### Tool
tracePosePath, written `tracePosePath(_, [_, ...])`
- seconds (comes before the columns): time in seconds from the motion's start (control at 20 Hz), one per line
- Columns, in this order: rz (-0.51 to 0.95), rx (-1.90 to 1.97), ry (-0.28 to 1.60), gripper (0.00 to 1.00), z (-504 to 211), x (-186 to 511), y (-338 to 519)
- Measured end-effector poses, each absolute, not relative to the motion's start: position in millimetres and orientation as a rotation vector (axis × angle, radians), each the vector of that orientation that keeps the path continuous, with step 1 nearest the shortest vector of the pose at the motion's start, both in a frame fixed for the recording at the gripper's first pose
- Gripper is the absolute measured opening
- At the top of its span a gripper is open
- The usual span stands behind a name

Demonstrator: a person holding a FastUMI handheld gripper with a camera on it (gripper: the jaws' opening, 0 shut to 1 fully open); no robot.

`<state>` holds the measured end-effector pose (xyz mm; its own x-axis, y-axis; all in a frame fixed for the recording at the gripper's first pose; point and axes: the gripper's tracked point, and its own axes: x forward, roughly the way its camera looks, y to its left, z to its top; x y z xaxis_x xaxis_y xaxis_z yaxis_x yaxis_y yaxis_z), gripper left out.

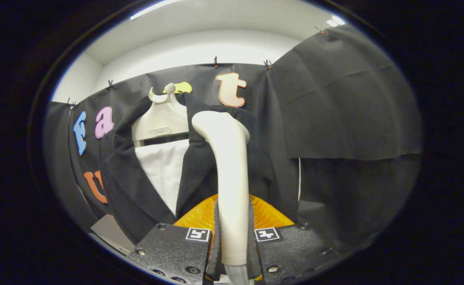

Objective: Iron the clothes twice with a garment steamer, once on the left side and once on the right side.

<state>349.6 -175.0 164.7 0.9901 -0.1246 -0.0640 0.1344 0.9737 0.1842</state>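
Garment steamer (230, 174) clamped upright in the gripper (232, 237), its head against a hanging black jacket (200, 174).

The steamer is a smooth, glossy cream wand, slim along the handle and swelling into a rounded, bent head that rests on the jacket's lapel, on the right-hand side of the garment as seen here. Both black, grainy-textured fingers (176, 245) are closed on the lower handle, pressing it from either side, with ribbed orange plastic showing behind them. The jacket is dark, finely woven cloth, open at the front over a plain white panel (164, 170), and hangs from a broad cream plastic hanger (161, 118) with a curled hook.
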Motion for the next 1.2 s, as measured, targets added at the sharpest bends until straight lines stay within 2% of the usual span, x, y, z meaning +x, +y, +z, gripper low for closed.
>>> tracePosePath(0.7, [-0.201,0.118,0.129,0.28,109.8,327.2,-159.6])
tracePosePath(1.2, [-0.295,0.065,0.226,0.28,42.2,313.4,-151.6])
